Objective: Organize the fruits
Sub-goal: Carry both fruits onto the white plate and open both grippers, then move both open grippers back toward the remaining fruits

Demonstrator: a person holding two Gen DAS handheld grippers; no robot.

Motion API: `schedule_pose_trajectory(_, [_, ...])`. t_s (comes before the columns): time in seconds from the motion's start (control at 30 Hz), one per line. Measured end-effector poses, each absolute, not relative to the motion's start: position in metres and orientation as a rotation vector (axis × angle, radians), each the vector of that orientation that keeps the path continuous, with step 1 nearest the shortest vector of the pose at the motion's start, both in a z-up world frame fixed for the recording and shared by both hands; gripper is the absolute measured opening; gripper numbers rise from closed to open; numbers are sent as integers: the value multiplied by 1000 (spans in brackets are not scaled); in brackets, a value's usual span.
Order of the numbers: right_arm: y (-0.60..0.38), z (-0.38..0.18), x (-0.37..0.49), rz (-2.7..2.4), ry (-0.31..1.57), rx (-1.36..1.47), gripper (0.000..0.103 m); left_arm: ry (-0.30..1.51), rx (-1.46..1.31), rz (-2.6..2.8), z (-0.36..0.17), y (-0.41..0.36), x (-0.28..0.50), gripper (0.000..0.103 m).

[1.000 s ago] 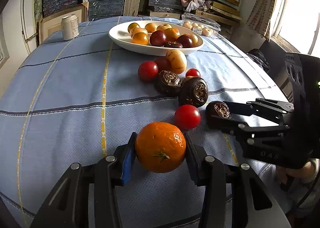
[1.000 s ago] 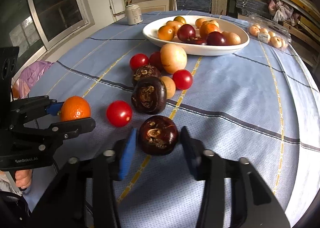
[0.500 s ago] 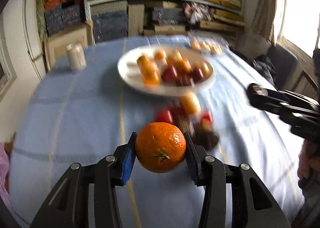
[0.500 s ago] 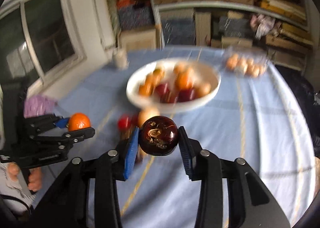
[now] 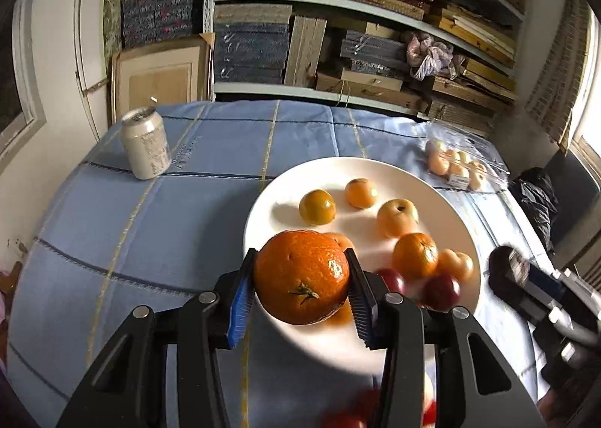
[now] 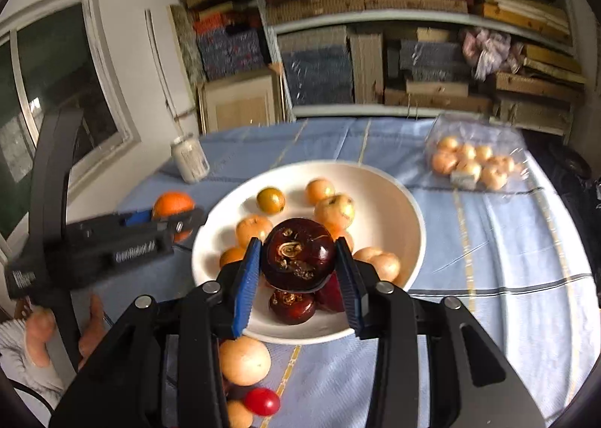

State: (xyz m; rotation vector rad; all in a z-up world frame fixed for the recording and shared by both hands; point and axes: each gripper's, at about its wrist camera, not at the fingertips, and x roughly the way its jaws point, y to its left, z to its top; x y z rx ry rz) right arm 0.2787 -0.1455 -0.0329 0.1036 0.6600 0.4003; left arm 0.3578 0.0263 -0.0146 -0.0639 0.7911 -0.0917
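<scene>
Both grippers had risen from the cloth to the bowl (image 5: pixel 263 202). Left gripper (image 5: pixel 300 277) clenched the orange (image 5: pixel 302 276) at lower centre; right gripper (image 6: pixel 298 264) clenched a dark fruit (image 6: pixel 298 253), hiding fruit beneath; lower-edge tomatoes were blurred.

From the left gripper (image 5: pixel 300 296) we look forward and down, close over the wide white ceramic bowl (image 5: pixel 443 198). From the right gripper (image 6: pixel 298 277) we face the same bowl (image 6: pixel 387 195), equally near. Both views share the blue checked tablecloth (image 5: pixel 188 221), pale drink can (image 5: pixel 145 143) and stacked shelves behind.
</scene>
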Motion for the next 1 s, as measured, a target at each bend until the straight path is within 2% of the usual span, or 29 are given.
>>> schedule_pose_trajectory(0.2, [-127, -60, 290, 410, 697, 48, 39, 815, -56, -90, -34, 22, 378, 46])
schedule_pose_trajectory(0.23, [-128, -61, 290, 409, 685, 53, 44, 819, -55, -86, -37, 23, 380, 46])
schedule_pose_trajectory(0.27, [-130, -61, 290, 403, 656, 64, 54, 820, -46, -73, -41, 22, 380, 51])
schedule_pose_trajectory(0.3, [-134, -60, 287, 384, 629, 74, 77, 816, -30, -62, -43, 21, 378, 66])
schedule_pose_trajectory(0.33, [-137, -58, 285, 373, 612, 82, 82, 805, -14, -52, -42, 21, 375, 73])
schedule_pose_trajectory(0.37, [-144, -53, 280, 362, 583, 97, 82, 781, 4, -36, -38, 21, 371, 79])
schedule_pose_trajectory(0.5, [-168, -28, 254, 334, 481, 137, 82, 728, 22, -13, -15, 28, 349, 84])
schedule_pose_trajectory(0.57, [-182, -13, 231, 316, 408, 158, 86, 698, 3, -1, -4, 37, 332, 93])
schedule_pose_trajectory(0.6, [-190, -8, 216, 298, 361, 175, 92, 687, -13, 8, 0, 45, 321, 98])
schedule_pose_trajectory(0.63, [-197, -5, 203, 288, 325, 192, 96, 684, -21, 11, 2, 48, 315, 98])
schedule_pose_trajectory(0.77, [-216, -18, 158, 268, 260, 227, 98, 686, -76, 17, -1, 71, 268, 98])
schedule_pose_trajectory(1.0, [-203, -51, 123, 302, 399, 169, 98, 813, -112, -24, -53, 78, 200, 98])
